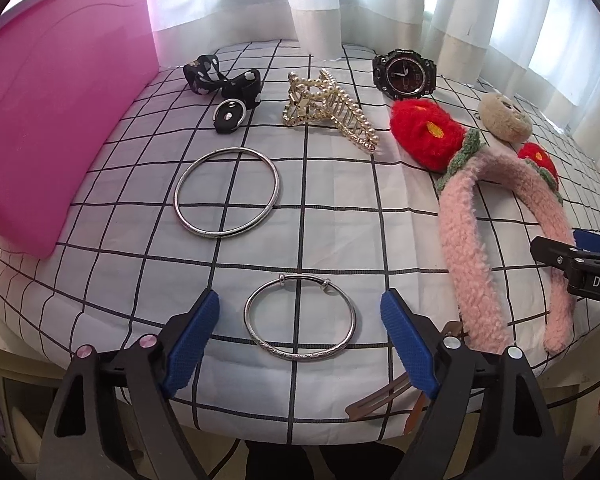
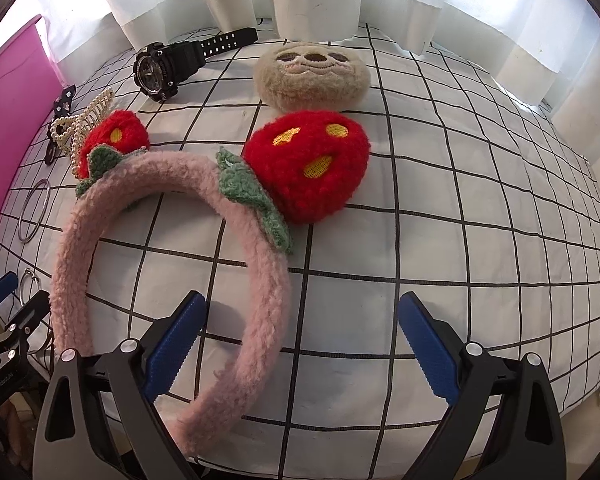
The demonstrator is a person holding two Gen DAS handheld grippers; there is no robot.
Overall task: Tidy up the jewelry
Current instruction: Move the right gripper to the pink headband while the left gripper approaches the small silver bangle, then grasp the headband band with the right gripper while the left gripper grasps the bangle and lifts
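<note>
Left wrist view: a thin, round silver bangle (image 1: 300, 317) with an engraved lower edge lay flat on the grid-patterned surface (image 1: 340, 220) between the wide, untouching jaws of the left gripper (image 1: 300, 320). Right gripper (image 2: 302, 344) jaws stood wide beside a fuzzy pink headband (image 2: 172, 280), possibly touching it.

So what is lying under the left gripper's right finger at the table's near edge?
A brown hair clip pokes out beneath the left gripper; its right finger covers the rest, so its full shape cannot be seen.
</note>
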